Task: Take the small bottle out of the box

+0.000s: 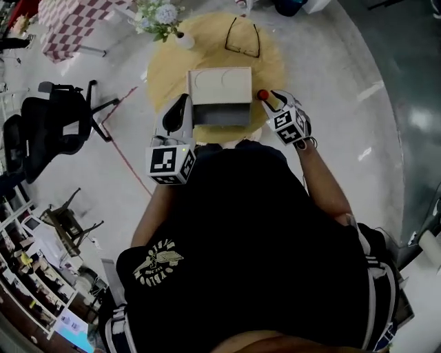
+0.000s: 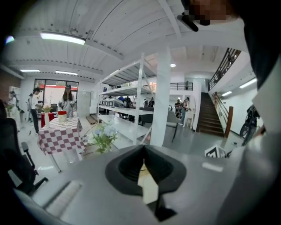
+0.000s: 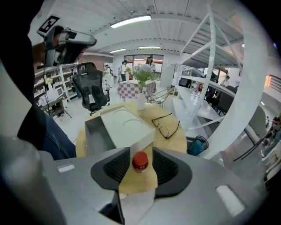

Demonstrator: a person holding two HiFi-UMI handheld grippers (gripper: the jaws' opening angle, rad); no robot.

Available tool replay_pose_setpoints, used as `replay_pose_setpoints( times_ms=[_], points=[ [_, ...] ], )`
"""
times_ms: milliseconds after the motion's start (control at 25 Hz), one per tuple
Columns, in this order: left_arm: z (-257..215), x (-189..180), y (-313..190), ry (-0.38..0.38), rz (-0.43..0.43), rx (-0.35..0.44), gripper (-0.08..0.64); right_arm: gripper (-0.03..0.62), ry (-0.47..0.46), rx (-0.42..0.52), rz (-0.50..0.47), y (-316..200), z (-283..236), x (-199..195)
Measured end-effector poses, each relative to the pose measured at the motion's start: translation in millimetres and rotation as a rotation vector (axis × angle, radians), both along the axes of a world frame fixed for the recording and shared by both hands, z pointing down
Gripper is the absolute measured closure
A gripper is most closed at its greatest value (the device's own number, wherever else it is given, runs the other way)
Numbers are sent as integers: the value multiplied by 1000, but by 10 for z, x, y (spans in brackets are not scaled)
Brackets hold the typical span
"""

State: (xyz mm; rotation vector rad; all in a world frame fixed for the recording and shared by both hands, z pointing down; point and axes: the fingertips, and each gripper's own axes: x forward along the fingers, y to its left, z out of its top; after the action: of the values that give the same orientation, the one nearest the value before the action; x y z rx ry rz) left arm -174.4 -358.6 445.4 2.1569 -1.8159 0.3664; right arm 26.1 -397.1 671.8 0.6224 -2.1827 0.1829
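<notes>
A small bottle with a red cap (image 1: 262, 94) (image 3: 140, 161) stands on the round wooden table (image 1: 270, 61) just right of the white box (image 1: 220, 84) (image 3: 128, 126). The box's grey tray (image 1: 222, 114) (image 3: 97, 137) is pulled out toward me. My right gripper (image 1: 269, 97) (image 3: 141, 154) is open, its jaws on either side of the bottle with a gap beside the cap. My left gripper (image 1: 181, 103) (image 2: 142, 151) is next to the box's left side, shut with nothing held, and its view looks out over the room.
Black-rimmed glasses (image 1: 242, 38) (image 3: 166, 125) lie on the table behind the box. A white vase of flowers (image 1: 164, 19) (image 3: 141, 85) stands at the table's far left edge. A black office chair (image 1: 62, 117) (image 3: 90, 90) is on the floor to the left.
</notes>
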Motion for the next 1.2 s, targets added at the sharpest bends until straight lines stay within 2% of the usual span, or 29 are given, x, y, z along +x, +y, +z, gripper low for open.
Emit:
replay_pose_setpoints(
  times_ms=[280,480,640,800,1000,1200],
  points=[
    [19,-153,321,-55,-139,-32,560,436,60,-81,-83,-65,593,-73],
    [49,-349,456,-60,-179,-32,560,440,67,-60,-67,-82,697,-217],
    [77,-346,383,-34,-120,-15,560,441,62,-65,1,-89,535,-163],
    [7,-448,247,1,-29,16,560,442,15,-62,93,11,5,-151],
    [-38,-627,159,37,59,29,560,442,-46,-29,156,185,-639,-332],
    [-36,-806,108,71,127,45,560,442,-83,-26,194,384,-861,-627]
  ],
)
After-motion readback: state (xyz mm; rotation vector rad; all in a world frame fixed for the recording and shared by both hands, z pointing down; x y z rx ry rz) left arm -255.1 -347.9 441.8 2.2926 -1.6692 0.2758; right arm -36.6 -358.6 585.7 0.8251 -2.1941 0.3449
